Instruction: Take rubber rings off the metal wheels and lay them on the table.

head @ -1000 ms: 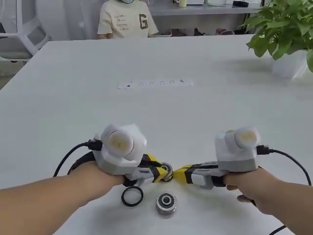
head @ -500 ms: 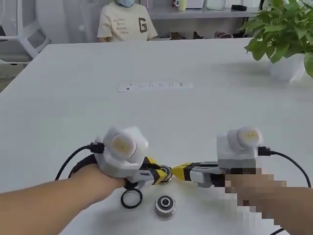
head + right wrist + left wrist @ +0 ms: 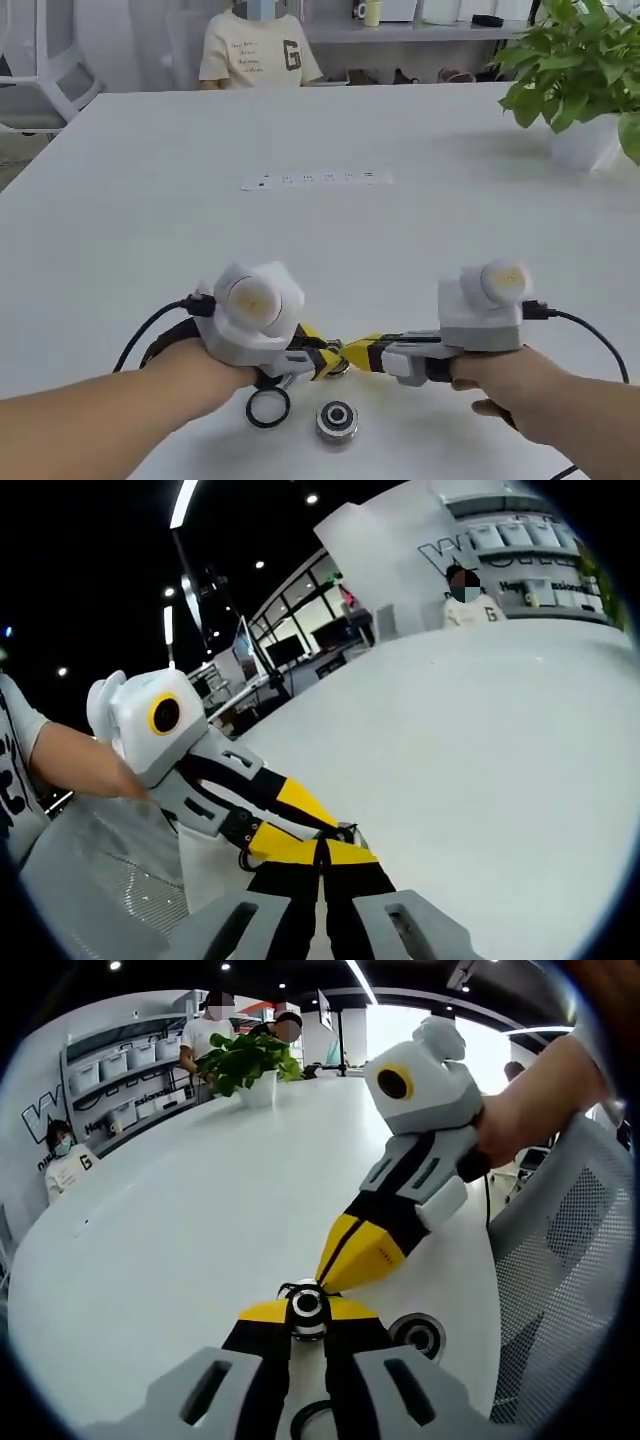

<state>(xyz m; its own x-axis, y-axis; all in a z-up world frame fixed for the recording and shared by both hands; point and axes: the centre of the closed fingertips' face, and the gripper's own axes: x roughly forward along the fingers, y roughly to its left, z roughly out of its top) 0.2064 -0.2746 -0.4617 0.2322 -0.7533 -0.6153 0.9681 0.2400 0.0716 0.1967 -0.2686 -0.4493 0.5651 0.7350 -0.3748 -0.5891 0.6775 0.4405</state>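
two metal wheels show. one wheel [image 3: 306, 1305] sits clamped between the jaws of the left tool [image 3: 307, 1312], over the white surface [image 3: 400, 230]. the right tool [image 3: 322, 850], jaws drawn together, touches that wheel's rim with its tips; whether it nips anything cannot be told. just beside the clamped wheel, toward the person, lie a second wheel [image 3: 337, 420] and a loose rubber ring [image 3: 268, 407].

Two metal wheels [image 3: 337, 420] [image 3: 306, 1306], one loose rubber ring [image 3: 268, 407] on the worktop [image 3: 400, 240], one left gripper [image 3: 328, 361], one right gripper [image 3: 354, 357], one potted plant [image 3: 575, 60].
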